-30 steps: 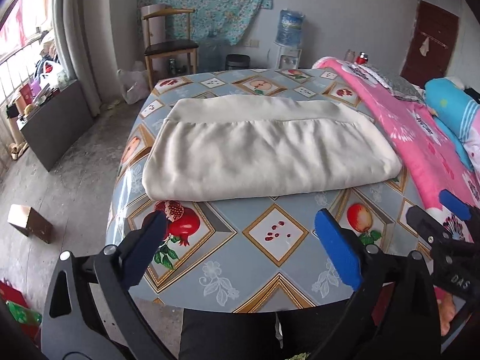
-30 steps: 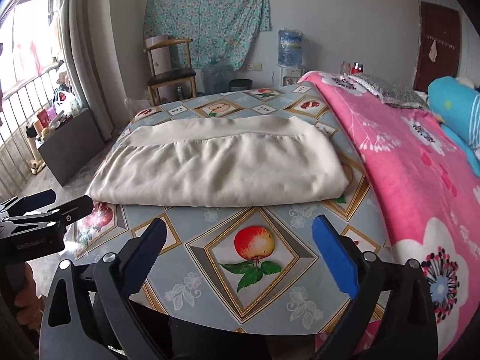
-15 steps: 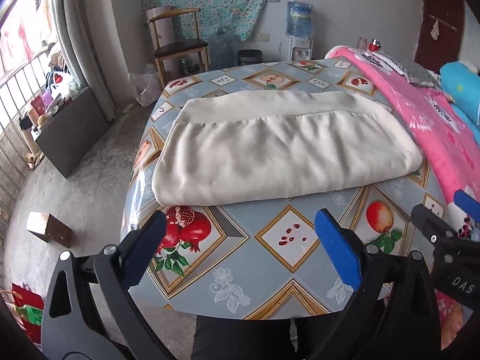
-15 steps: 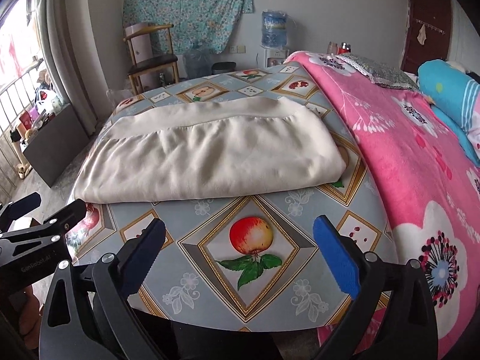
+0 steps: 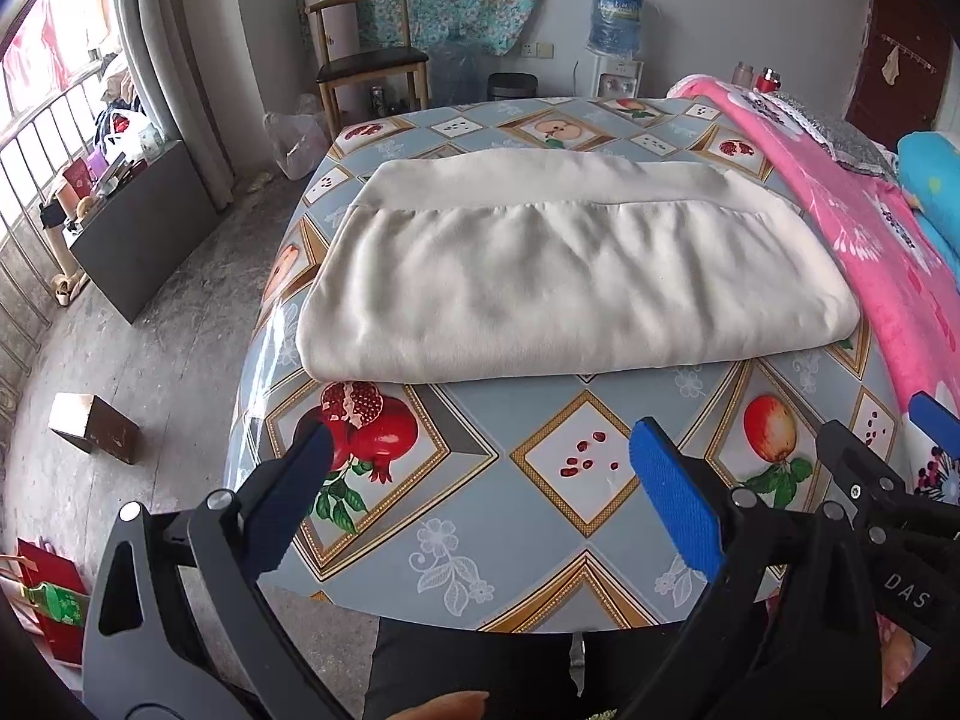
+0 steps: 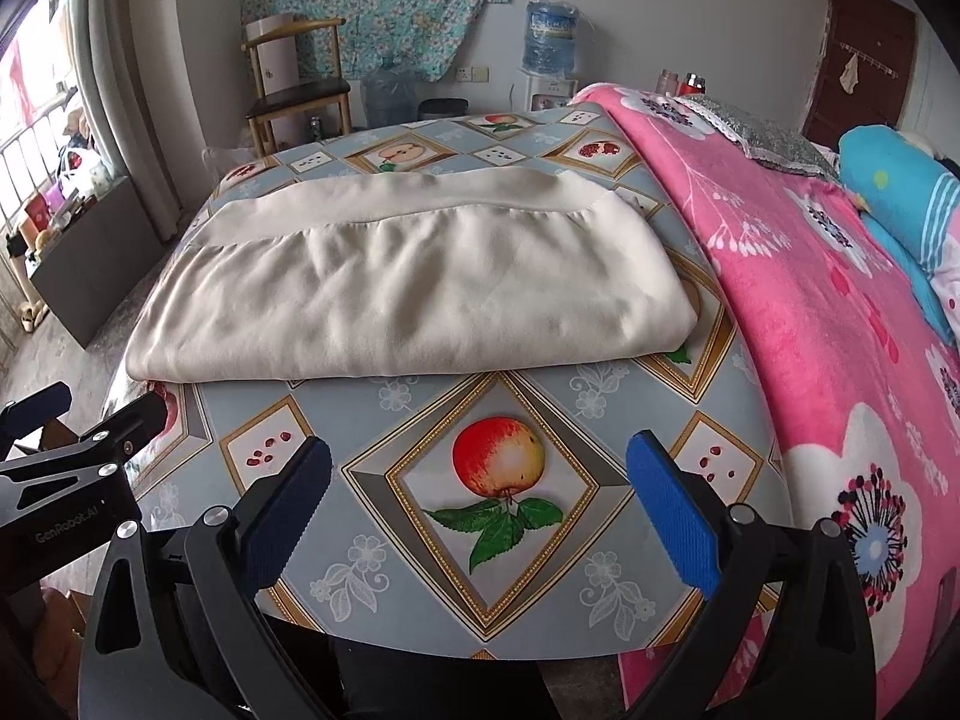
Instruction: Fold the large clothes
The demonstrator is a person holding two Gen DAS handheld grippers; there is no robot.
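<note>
Fruit-patterned oilcloth (image 5: 576, 414) covers the table on which the work is laid out, and its glossy near strip is left bare at the edge closest to the person. Above that strip the left gripper (image 5: 480, 498) is held with its blue-padded jaws spread wide and nothing between them; the right gripper (image 6: 477, 495) is held the same way over the printed apple, equally empty. Each tool is also glimpsed at the margin of the other's view.

Just beyond the bare strip, the cream garment (image 5: 570, 282) is found lying flat across the middle of the table, already doubled into a broad, thick rectangle, with a rounded fold line turned toward the grippers. It is judged to be soft, limp and fairly bulky: it should drape and sag when lifted, and the smooth weave may slide on the oilcloth. A grip is best taken at the two near corners of the folded edge, one per gripper, with all layers pinched together. Fine wrinkles are spread over its top, and a plain flat band (image 6: 420, 195), set off by a gathered seam, runs along its far side.

A pink floral blanket (image 6: 810, 300) is seen on the right, and a wooden chair (image 5: 366, 48) by the far wall.
</note>
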